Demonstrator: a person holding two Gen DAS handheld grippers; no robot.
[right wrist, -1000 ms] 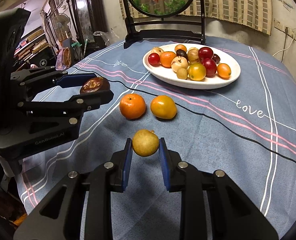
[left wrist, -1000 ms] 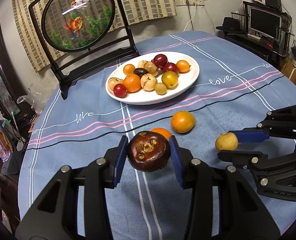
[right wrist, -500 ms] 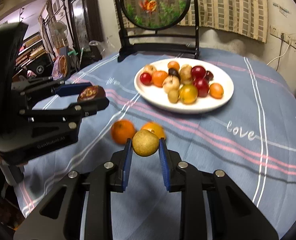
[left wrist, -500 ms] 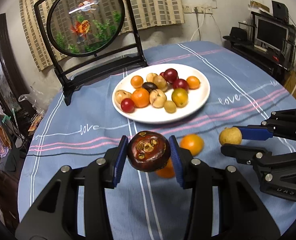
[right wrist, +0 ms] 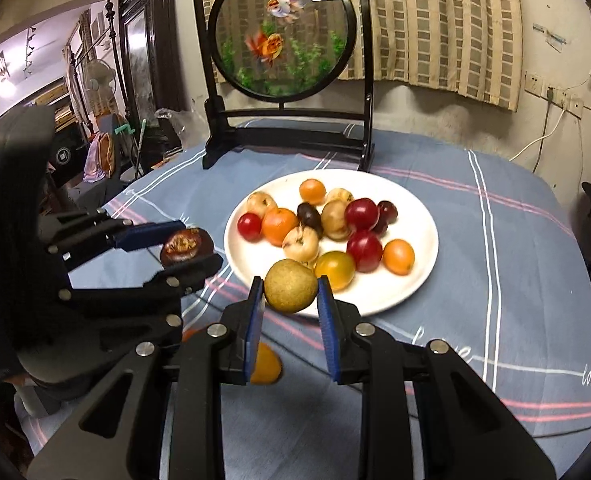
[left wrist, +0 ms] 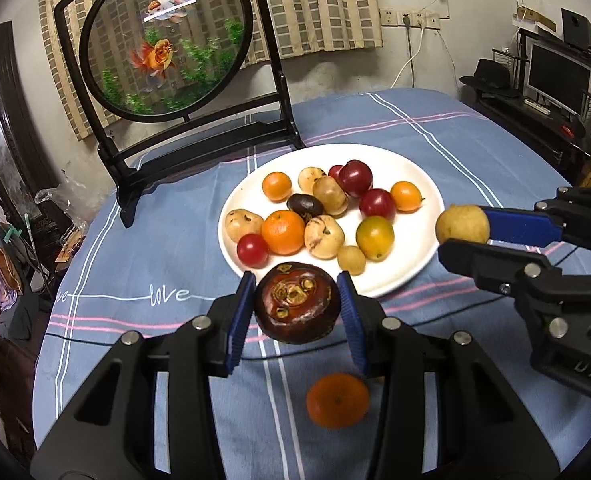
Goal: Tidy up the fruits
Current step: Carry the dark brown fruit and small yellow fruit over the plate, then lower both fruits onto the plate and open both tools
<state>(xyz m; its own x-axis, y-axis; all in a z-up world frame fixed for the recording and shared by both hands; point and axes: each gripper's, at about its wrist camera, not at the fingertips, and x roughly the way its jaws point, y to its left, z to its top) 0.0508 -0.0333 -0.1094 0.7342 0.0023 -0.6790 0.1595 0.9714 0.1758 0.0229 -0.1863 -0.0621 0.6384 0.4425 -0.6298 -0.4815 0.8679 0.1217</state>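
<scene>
While loose oranges (left wrist: pixel 337 400) remain on tabletop (left wrist: pixel 135 272), left gripper (left wrist: pixel 297 312) fingers pinch mangosteen (left wrist: pixel 297 306), right gripper (right wrist: pixel 291 300) fingers pinch pear (right wrist: pixel 290 286), both poised near plate (left wrist: pixel 423 184) for deposit.

Round goldfish screen (left wrist: pixel 166 40) in a black stand at the far edge of the worktop (left wrist: pixel 475 140), striped blue cloth over the worktop, checked curtain (left wrist: pixel 315 4) behind the screen, monitor (left wrist: pixel 557 76) far right of it

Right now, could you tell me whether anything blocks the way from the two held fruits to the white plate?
Nothing visible does: the mangosteen and yellow fruit hang near the white plate, whose near rim is bare.
</scene>
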